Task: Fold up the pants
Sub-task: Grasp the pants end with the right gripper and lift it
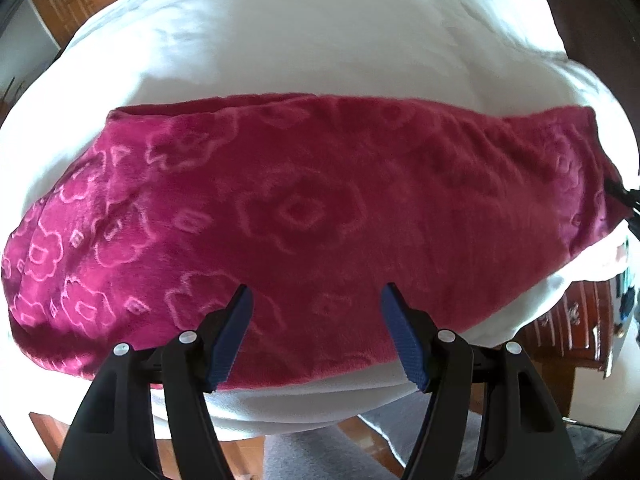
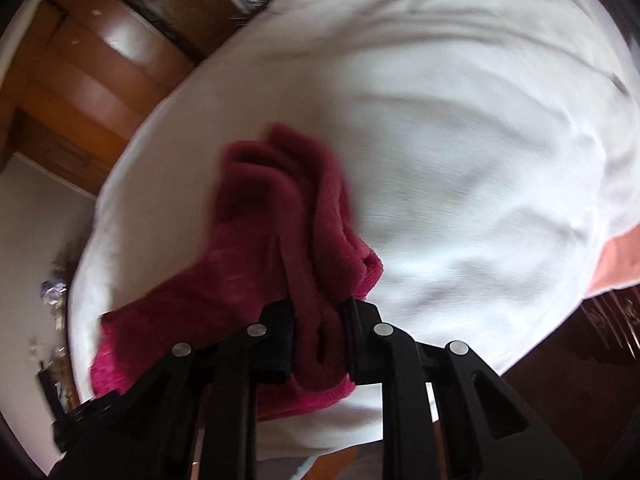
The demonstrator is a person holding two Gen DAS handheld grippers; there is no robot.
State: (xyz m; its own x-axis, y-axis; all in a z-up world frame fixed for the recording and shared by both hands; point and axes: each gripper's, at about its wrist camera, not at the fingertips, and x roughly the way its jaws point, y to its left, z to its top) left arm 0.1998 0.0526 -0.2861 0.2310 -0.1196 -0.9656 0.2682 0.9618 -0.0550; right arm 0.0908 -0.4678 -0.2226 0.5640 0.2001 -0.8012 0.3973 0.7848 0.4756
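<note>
**Ana:** Blue-padded fingers [image 1: 394,336] of the left gripper [image 1: 316,300] stand wide apart right over the near edge of the pants [image 1: 304,216], with nothing between them. No grip there, as far as I can see.

**Ben:** And the pants themselves?

**Ana:** Magenta fleece with a pale flower pattern, lying in one long band across the white sheet [image 1: 280,40], close to the sheet's near edge. They look already doubled lengthwise, though I can't count the layers.

**Ben:** What about the right gripper [image 2: 318,336]?

**Ana:** Its jaws are closed on a bunched end of the same pants [image 2: 280,208]; folds of fleece bulge out above the pads, raised off the white sheet [image 2: 460,160]. That view is blurred, so I can't tell whether it's the waistband or the leg ends.

**Ben:** How will the fabric behave?

**Ana:** Soft, thick and light, I'd judge. It will sag and drape rather than hold a line, and the plush pile should keep it from slipping out of ridged pads. The risk is pinching only the top layer and letting the lower ones trail.

**Ben:** So where should the left take hold?

**Ana:** At the near edge of the pants, biting through every layer, well away from the right's bunch, so the fold stays square.
</note>
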